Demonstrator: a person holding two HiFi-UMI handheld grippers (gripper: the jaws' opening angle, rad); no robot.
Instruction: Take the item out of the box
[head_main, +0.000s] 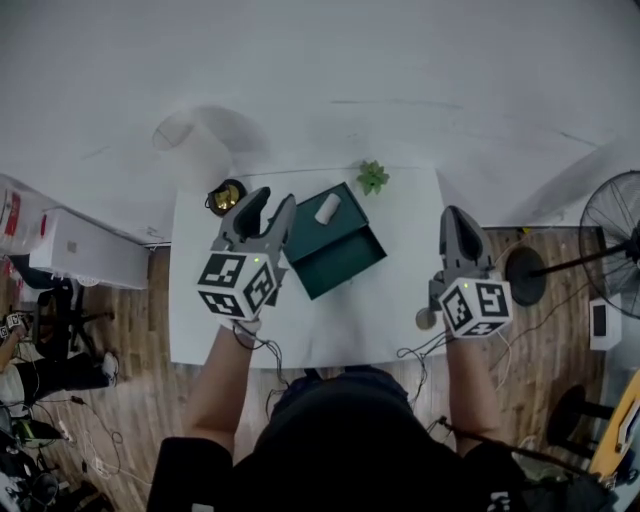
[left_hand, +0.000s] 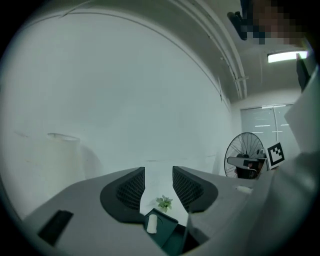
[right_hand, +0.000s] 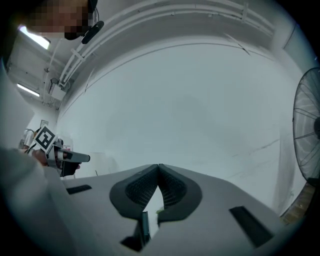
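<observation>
A dark green box (head_main: 340, 255) stands open on the white table (head_main: 200, 310). A small white roll (head_main: 327, 208) lies on the box's far half. My left gripper (head_main: 270, 200) hovers above the table just left of the box, open, with nothing between its jaws. In the left gripper view the box (left_hand: 167, 234) and the roll (left_hand: 151, 223) show below the left gripper (left_hand: 158, 172). My right gripper (head_main: 460, 215) is held over the table's right edge, shut and empty. The right gripper view shows the right gripper (right_hand: 158, 167) with its jaws pressed together and a strip of the box (right_hand: 144, 227) beneath.
A small green plant (head_main: 373, 177) sits at the table's far edge behind the box. A round black and gold object (head_main: 226, 196) stands at the far left corner. A floor fan (head_main: 612, 230) is to the right of the table, a white appliance (head_main: 85, 250) to the left.
</observation>
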